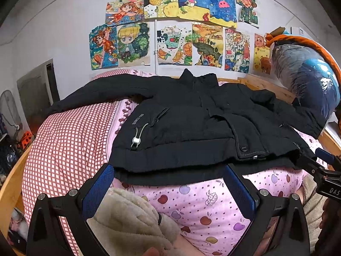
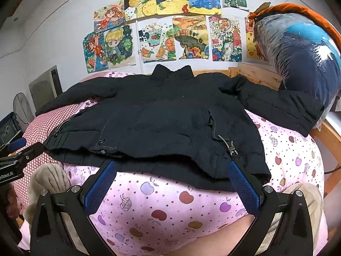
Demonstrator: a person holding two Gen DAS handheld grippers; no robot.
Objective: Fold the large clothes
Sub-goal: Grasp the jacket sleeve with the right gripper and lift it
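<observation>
Black jacket (image 1: pixel 191 123) lies spread front-up on the bed, directly ahead of both grippers, collar at the far end toward the wall, hem nearest. Both sleeves stretched outward: one runs far left of the left gripper (image 1: pixel 169 172) over a red-and-white checked quilt (image 1: pixel 64 140); the other runs out right of the right gripper (image 2: pixel 171 169) toward the wooden bed frame (image 2: pixel 262 74). Front placket closed, a snap button (image 1: pixel 244 148) near the hem. An elastic drawcord with toggle (image 1: pixel 136 140) sits on the hem side just ahead of the left gripper's left finger.

Left gripper: jaws wide apart, blue pads (image 1: pixel 100 189) visible, holding nothing. Fingertips reach the hem edge; contact not resolvable.

Right gripper: jaws wide apart, empty. Fingertips at the hem, tips seemingly just over the fabric edge; touching or not, cannot tell. A second drawcord toggle (image 2: pixel 231 148) lies just beyond its right finger.

Under the jacket and below both grippers: pink bedsheet with apple print (image 2: pixel 162 204). Beige fleece sleeve (image 1: pixel 132 217) of the person near the base of the left gripper.

Far right of both grippers: plastic-wrapped blue bundle (image 2: pixel 302 55) on the bed frame. Wall beyond the collar carries coloured children's drawings (image 1: pixel 174 27).
</observation>
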